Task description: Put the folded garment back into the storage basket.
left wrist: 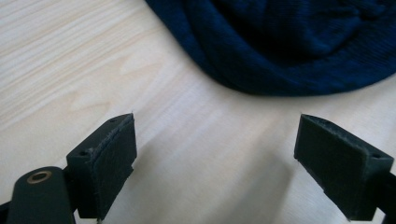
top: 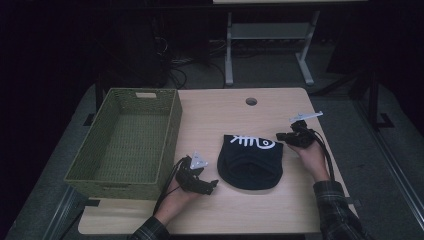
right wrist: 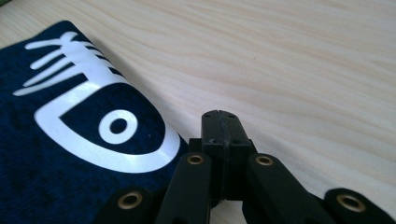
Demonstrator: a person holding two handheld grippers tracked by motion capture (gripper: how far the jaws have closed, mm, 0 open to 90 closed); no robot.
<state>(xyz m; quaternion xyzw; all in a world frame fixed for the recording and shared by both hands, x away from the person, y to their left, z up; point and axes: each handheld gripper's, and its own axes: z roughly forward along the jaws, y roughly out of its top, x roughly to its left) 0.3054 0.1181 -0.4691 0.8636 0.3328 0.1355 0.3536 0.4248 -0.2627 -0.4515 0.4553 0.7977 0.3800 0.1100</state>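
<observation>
From the high view we see both forearms, in plaid sleeves, come in from the near edge of the table (top: 235, 215). The left hand (top: 175, 197) lies low near the front, its wrist close to the table, and aims the left gripper (top: 212, 184) to the right at the near rim of the dark hat (top: 250, 162). The right hand (top: 309, 156) reaches in from the right side and points the right gripper (top: 280, 136) leftward at the hat's far right corner.

The hat lies flat in the middle of the table, its white fish-skeleton print (top: 252, 142) on the far part. To the left stands a green woven basket (top: 167, 132), its right wall just behind the left hand. A round hole (top: 251, 101) sits in the table's far part, well apart from the hat. Nothing lies between either gripper and the hat.

In the left gripper view, the left gripper (left wrist: 215, 154) stands spread wide with bare table between its pads; the hat's edge (left wrist: 280, 60) lies just ahead, not touched. In the right gripper view, the right gripper (right wrist: 220, 122) is pressed together with nothing between its pads, its tip just beside the hat's printed edge (right wrist: 107, 135); we cannot tell whether it touches the fabric.
</observation>
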